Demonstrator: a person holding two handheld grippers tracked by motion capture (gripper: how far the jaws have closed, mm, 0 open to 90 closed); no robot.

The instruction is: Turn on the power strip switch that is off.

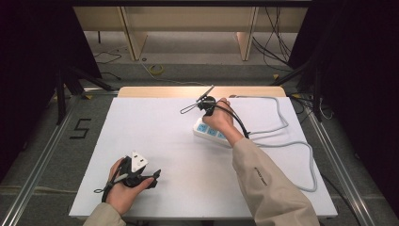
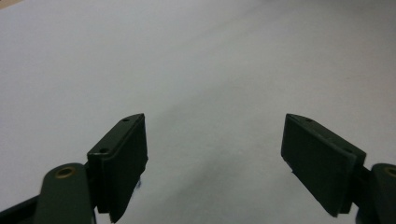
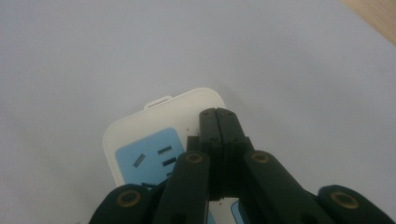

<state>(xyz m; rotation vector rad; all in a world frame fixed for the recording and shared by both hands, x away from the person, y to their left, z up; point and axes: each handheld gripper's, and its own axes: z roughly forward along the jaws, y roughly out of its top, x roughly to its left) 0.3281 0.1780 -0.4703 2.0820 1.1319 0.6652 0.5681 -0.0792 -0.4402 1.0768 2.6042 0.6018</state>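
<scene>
A white power strip [image 1: 208, 131] with blue socket faces lies right of the table's middle. Its rounded end [image 3: 154, 121] shows close up in the right gripper view. My right gripper [image 1: 205, 113] hovers over that end of the strip. Its jaws [image 3: 218, 116] are pressed together with nothing between them, beside a blue socket [image 3: 152, 158]. Whether the tips touch the strip I cannot tell. My left gripper [image 1: 156, 176] rests in the hand near the table's front left. Its jaws [image 2: 215, 140] stand wide apart over bare white tabletop.
The strip's grey cable [image 1: 301, 146] runs in loops across the right side of the white table [image 1: 155, 122] and up to its far edge. Dark stands and floor cables surround the table.
</scene>
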